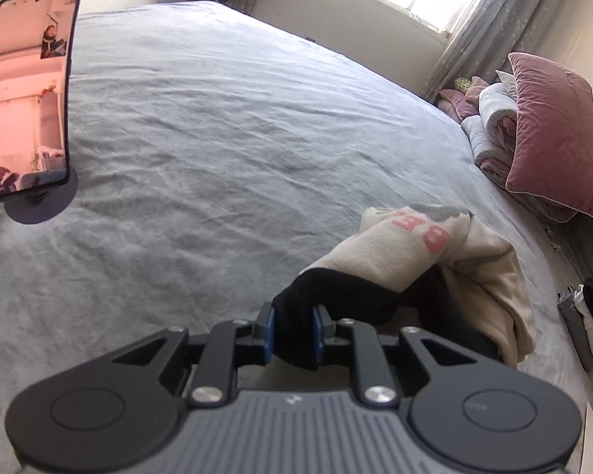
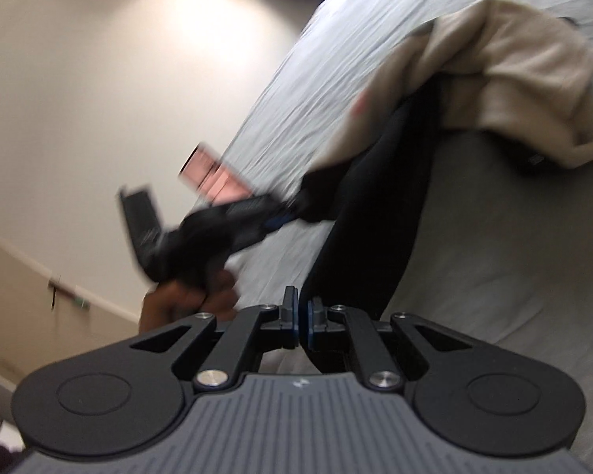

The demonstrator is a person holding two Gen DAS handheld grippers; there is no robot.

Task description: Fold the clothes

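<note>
Left fingers [image 1: 292,331] and right fingers [image 2: 298,322] each pinch black trim of one beige garment [image 1: 435,249]; one bed [image 1: 217,118].

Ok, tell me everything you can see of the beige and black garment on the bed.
The garment is soft, fleecy-looking cloth, beige with black trim and pink-red lettering only partly readable. It is unfolded and bunched, partly lifted off the grey bed sheet near the bed's edge. The left gripper clamps a black edge between its blue-padded fingers. In the blurred right wrist view, the right gripper is shut on another black strip of it, and the beige bulk drapes beyond.
</note>
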